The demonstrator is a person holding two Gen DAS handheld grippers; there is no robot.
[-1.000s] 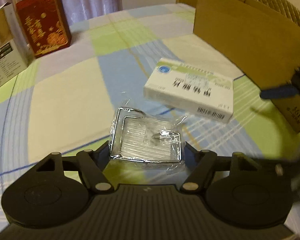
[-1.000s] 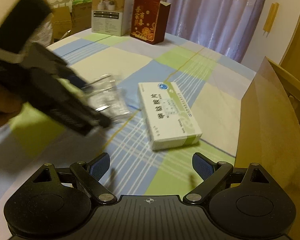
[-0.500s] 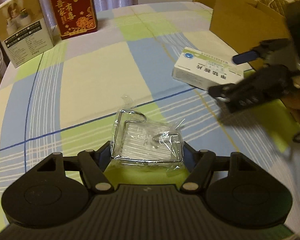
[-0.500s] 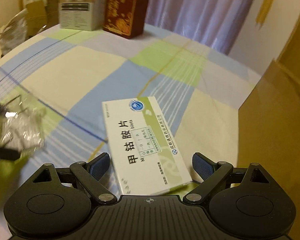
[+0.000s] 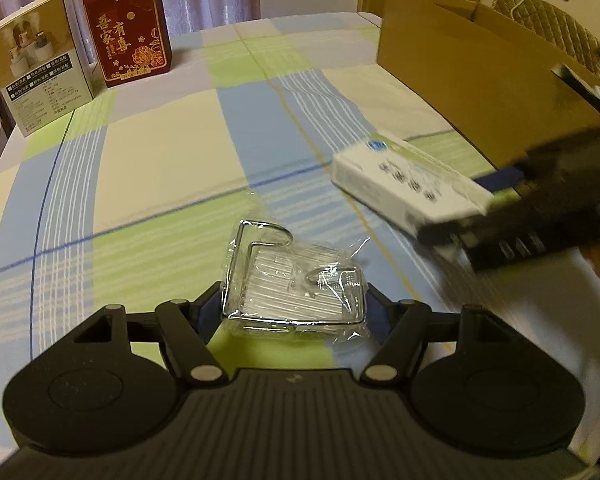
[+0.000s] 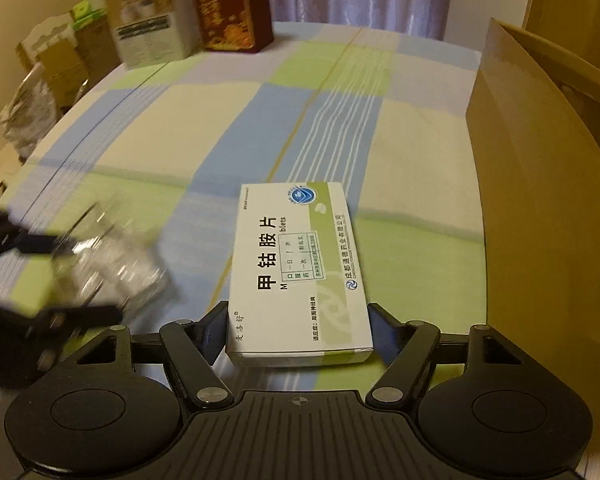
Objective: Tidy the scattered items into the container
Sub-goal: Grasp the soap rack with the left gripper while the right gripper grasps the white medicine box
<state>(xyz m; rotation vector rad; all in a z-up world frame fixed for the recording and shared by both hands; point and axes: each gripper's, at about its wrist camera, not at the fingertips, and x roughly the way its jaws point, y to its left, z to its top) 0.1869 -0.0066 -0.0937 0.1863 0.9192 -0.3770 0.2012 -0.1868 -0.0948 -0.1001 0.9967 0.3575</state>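
A wire rack wrapped in clear plastic point(image 5: 296, 280) is sitting at the lower centre of the left wrist view, clamped between the fingers of the left gripper point(image 5: 294, 306) above the checked tablecloth point(image 5: 160, 168). In the right wrist view, a white medicine box point(image 6: 296, 268) is lying at centre frame, its near end gripped between the fingers of the right gripper point(image 6: 298, 332). The open cardboard box point(image 5: 480, 80) is standing at the upper right, just beyond the medicine box. A red gift box point(image 5: 126, 28) and a white carton point(image 5: 36, 80) are standing at the upper left.
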